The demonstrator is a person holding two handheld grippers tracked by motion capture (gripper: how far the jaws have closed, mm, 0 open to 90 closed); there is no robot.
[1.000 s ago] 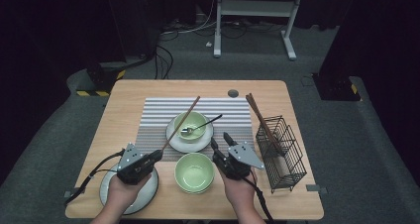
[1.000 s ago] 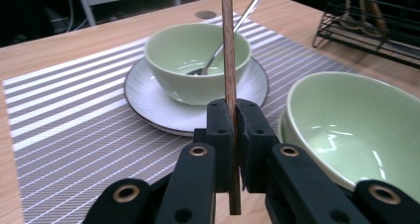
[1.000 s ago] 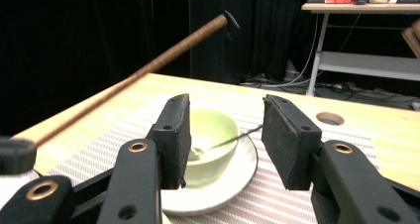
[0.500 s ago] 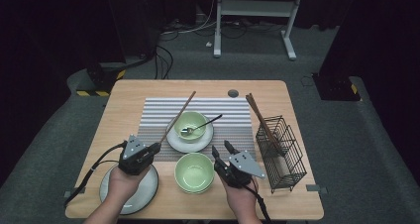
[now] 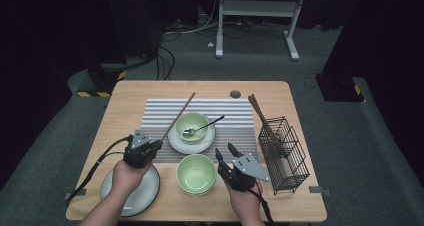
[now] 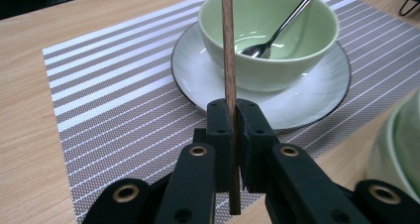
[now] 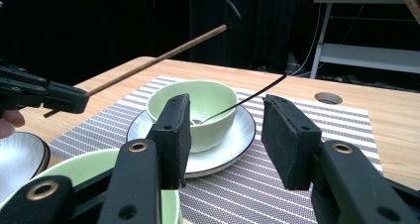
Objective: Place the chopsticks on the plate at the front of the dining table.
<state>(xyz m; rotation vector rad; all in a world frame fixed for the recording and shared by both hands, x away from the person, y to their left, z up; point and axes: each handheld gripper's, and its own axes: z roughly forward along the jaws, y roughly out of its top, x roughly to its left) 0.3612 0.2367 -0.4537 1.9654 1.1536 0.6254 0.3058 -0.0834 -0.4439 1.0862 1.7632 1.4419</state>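
My left gripper point(image 5: 156, 144) is shut on the near end of a brown chopstick point(image 5: 179, 115), which slants up and away over the striped placemat point(image 5: 235, 111). In the left gripper view the stick point(image 6: 228, 60) stands clamped between the pads, in front of a green bowl point(image 6: 267, 30) holding a spoon point(image 6: 277, 28) on a white plate point(image 6: 307, 100). My right gripper point(image 5: 225, 150) is open with nothing between its jaws, just right of a second green bowl point(image 5: 196, 173). In the right gripper view the jaws frame the bowl point(image 7: 198, 105) with the spoon.
A grey plate point(image 5: 145, 191) lies under my left hand at the front left. A black wire basket point(image 5: 282, 153) stands at the right with more chopsticks point(image 5: 260, 116) leaning in it. A round hole point(image 5: 235, 94) sits in the tabletop at the back.
My left gripper has moved away from the person, off the grey plate toward the placemat, carrying the chopstick. The right gripper has stayed where it was.
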